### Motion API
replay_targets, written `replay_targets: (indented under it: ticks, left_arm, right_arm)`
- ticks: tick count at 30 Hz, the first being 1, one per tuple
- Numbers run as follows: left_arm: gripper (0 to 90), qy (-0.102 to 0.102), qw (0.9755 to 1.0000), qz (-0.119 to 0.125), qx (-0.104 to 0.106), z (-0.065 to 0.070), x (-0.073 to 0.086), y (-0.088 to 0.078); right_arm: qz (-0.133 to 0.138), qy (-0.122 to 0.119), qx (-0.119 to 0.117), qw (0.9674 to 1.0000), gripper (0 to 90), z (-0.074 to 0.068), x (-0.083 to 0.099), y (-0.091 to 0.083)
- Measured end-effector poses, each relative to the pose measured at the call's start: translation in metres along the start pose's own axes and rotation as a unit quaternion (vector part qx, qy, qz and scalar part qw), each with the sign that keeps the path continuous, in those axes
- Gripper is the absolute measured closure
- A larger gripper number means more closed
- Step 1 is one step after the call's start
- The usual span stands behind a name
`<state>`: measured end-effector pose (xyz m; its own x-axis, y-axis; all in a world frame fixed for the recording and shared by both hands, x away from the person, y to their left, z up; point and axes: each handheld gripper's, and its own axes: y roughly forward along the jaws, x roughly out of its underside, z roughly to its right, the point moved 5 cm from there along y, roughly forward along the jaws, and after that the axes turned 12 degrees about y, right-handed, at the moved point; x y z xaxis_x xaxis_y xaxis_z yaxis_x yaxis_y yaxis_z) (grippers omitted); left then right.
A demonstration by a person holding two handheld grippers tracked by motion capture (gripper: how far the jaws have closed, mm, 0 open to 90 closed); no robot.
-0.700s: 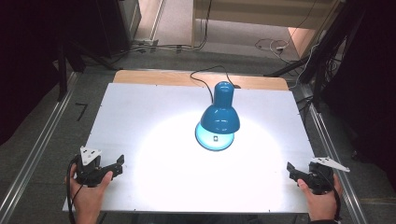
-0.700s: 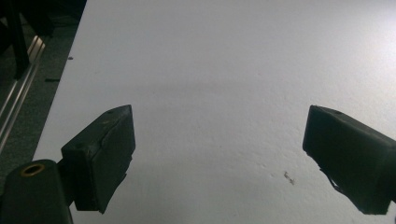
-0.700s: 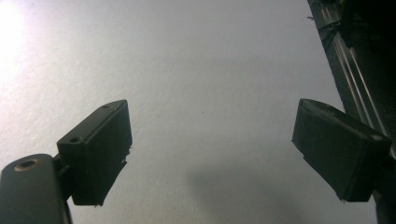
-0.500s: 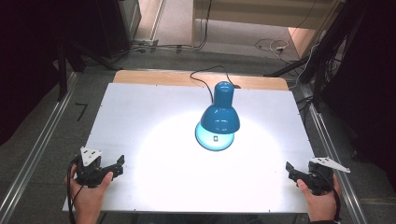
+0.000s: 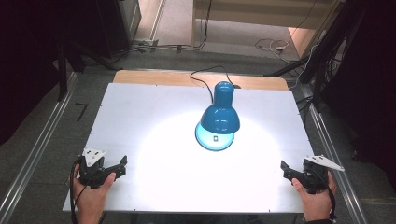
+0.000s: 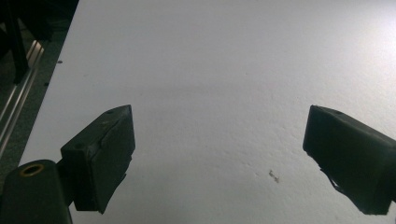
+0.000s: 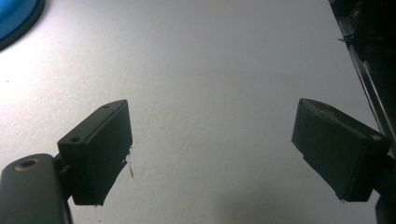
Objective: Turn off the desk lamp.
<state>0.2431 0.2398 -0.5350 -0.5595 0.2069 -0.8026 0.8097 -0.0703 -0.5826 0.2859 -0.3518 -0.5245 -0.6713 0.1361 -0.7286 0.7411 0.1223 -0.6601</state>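
A blue desk lamp [image 5: 220, 116] stands lit in the middle of the white table [image 5: 154, 107], its shade bent down over its round base [image 5: 214, 139]; the base's edge shows at the top left in the right gripper view [image 7: 16, 18]. My left gripper [image 5: 117, 169] rests at the table's near left corner, held by a hand, open with nothing between its jaws [image 6: 217, 156]. Over at the near right corner my right gripper [image 5: 286, 171] is also open and empty [image 7: 212, 149]. Both are far from the lamp.
The lamp's black cord [image 5: 205, 74] runs off the far edge over a wooden strip [image 5: 154, 77]. Metal rails [image 5: 32, 154] flank the table on both sides. Cables lie on the floor behind. A pool of light surrounds the lamp.
My right gripper has edged slightly left along the near edge. The left gripper and the lamp have stayed put.
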Motion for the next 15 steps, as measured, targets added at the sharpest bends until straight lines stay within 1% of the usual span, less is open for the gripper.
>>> replay_targets:
  ticks: [4, 7, 15]
  left_arm:
    - [10.3, -0.001, 1.0000, 0.000, 0.000, 0.000, 0.000, 0.000]
    - [10.3, -0.001, 1.0000, 0.001, 0.002, 0.000, 0.000, -0.001]
    - [10.3, 0.002, 1.0000, -0.005, 0.000, 0.000, 0.002, 0.001]
  right_arm:
    - [-0.001, -0.004, -0.004, 1.0000, 10.6, -0.004, -0.001, 0.001]
    - [-0.008, -0.012, -0.008, 0.9999, 10.8, -0.009, 0.000, 0.005]
    - [-0.007, -0.019, -0.015, 0.9997, 11.2, -0.018, -0.002, 0.006]
